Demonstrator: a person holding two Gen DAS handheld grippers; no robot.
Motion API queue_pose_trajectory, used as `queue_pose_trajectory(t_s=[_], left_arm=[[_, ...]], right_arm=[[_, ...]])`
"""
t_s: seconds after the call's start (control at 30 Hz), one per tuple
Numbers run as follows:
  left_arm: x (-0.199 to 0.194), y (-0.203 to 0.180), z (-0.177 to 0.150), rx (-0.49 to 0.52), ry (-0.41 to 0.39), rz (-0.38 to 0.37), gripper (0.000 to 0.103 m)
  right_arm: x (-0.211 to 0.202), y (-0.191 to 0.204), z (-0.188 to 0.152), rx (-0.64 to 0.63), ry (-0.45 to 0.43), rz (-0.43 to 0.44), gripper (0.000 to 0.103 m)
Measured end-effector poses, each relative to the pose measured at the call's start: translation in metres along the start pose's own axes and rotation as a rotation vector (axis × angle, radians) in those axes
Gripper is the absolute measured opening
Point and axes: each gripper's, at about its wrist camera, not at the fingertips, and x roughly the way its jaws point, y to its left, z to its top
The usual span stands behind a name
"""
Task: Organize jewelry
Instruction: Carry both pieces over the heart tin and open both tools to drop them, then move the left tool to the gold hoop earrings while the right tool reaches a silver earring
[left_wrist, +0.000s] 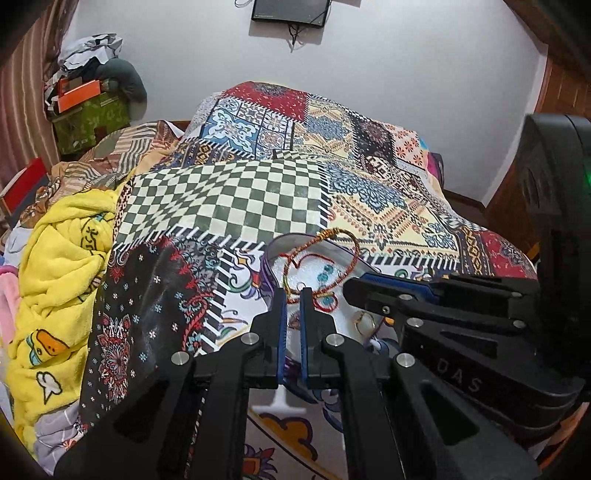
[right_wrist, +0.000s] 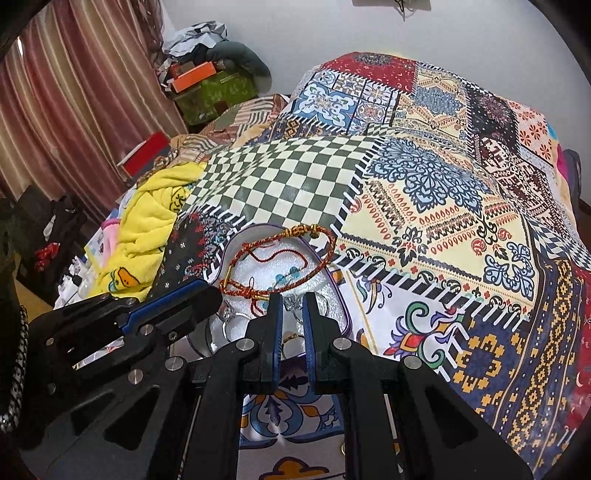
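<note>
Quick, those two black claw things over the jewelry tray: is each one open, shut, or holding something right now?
Left gripper: shut, at the braided bracelet; whether it pinches the cord cannot be told.
Right gripper: shut; no hold visible.

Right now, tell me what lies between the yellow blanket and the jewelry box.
Only patterned bedspread, its dark floral patch, lies between yellow blanket and jewelry box; right wrist view.

Bedroom: quilt-covered bed (left_wrist: 369, 177), curtains (right_wrist: 85, 92).
</note>
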Motion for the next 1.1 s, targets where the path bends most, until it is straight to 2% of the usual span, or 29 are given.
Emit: queue_pose_trajectory(t_s=[0.1,0.33,0.4,0.47,0.53,0.77,0.93,1.1], left_arm=[[-0.003,-0.002,-0.002,0.009,0.0,0.008,0.003],[-0.016,0.003,-0.001,0.0,-0.005,0.026,0.007],[-0.023,0.005,0.001,-0.005,-0.015,0.031,0.011],[-0.03,0.006,0.003,-0.008,-0.027,0.036,0.023],[-0.039,0.006,0.004,-0.011,-0.044,0.038,0.03],[-0.066,-0.006,0.004,0.017,-0.07,0.029,0.043],[-0.076,-0.019,-0.003,0.045,-0.065,0.007,0.048],[-0.071,-0.031,-0.013,0.052,-0.015,-0.032,0.049]], right_arm=[[-0.002,0.0,-0.001,0.002,0.007,0.0,0.02],[-0.026,0.002,0.001,-0.006,-0.041,-0.027,0.021],[-0.036,0.002,0.002,-0.006,-0.059,-0.037,0.021],[-0.048,0.002,0.001,-0.009,-0.081,-0.055,0.021],[-0.06,0.001,-0.001,-0.011,-0.1,-0.077,0.021],[-0.091,-0.007,-0.015,0.005,-0.131,-0.132,0.021],[-0.103,-0.02,-0.031,0.026,-0.122,-0.18,0.021],[-0.111,-0.035,-0.046,0.065,-0.1,-0.205,0.021]])
